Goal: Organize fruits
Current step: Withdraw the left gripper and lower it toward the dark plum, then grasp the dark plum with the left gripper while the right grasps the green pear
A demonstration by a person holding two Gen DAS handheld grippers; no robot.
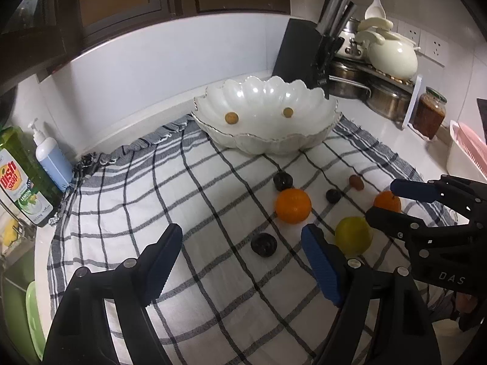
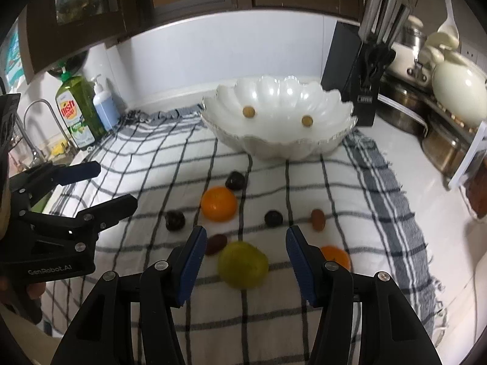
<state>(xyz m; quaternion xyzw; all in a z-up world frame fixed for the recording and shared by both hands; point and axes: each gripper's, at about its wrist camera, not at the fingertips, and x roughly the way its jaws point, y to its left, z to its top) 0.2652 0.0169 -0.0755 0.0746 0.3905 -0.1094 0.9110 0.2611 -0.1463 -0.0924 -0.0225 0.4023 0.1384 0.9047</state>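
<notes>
Fruits round, smooth, on checked woven cloth; left claw, right claw both spread, empty.

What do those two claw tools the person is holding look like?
Both are matte black plastic with silver rivets at the joints and ridged blue pads inside the fingers. The left claw carries "GenRobot.AI" lettering on its body; the right claw shows "DAS". No cables are visible.

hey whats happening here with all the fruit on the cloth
A person holds a gripper in each hand over a checked cloth on a kitchen counter. Both are open and empty. The right gripper frames a green fruit; the left gripper is near a dark fruit. Two oranges and other small fruits lie loose. The white bowl holds only two small round fruits.
</notes>
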